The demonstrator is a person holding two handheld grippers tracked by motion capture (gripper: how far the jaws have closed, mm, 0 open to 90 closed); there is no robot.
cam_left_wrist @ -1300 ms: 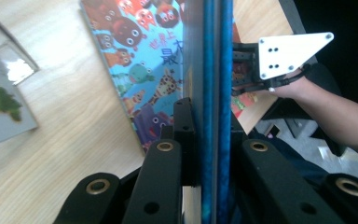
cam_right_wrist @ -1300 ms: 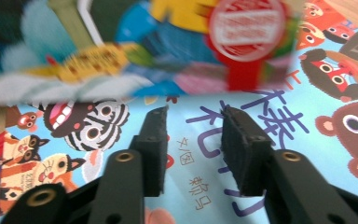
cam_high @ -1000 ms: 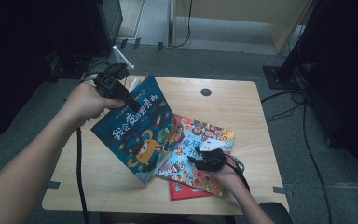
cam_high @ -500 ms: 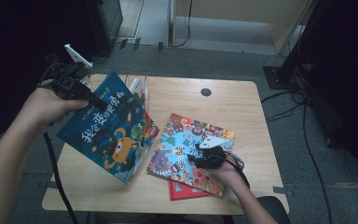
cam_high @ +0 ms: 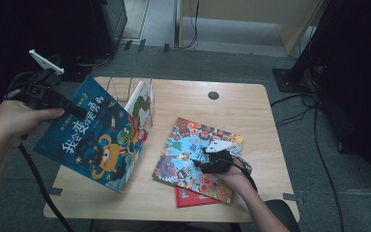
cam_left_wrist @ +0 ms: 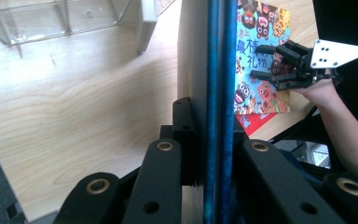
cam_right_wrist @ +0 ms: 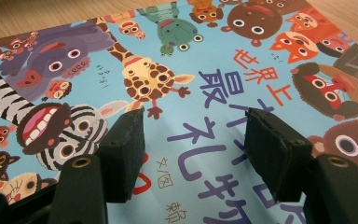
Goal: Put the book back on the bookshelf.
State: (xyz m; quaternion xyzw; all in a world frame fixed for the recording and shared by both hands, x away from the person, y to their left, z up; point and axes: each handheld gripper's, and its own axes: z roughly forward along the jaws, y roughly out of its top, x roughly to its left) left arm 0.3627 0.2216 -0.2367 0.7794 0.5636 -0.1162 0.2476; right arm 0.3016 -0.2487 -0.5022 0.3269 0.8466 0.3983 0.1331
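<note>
My left gripper (cam_high: pixel 71 107) is shut on the top edge of a dark blue picture book (cam_high: pixel 96 140) and holds it tilted over the table's left side. In the left gripper view the book's edge (cam_left_wrist: pixel 216 56) runs up between the pads of my left gripper (cam_left_wrist: pixel 214 109). A colourful animal book (cam_high: pixel 183 150) lies flat at the front right on a red book (cam_high: pixel 191 198). My right gripper (cam_high: pixel 200 163) rests over the animal book (cam_right_wrist: pixel 177 56). The jaws of my right gripper (cam_right_wrist: pixel 198 126) have just been opening and stand apart on the cover, with nothing pinched between them.
A clear book rack (cam_high: pixel 135 94) stands at the back left of the wooden table (cam_high: pixel 251 111), with one book (cam_high: pixel 143 104) leaning in it. A round cable hole (cam_high: pixel 213 95) sits near the back edge. Cables and dark furniture surround the table.
My left hand has carried the blue book leftward, away from the middle of the table. My right hand has stayed on the animal book.
</note>
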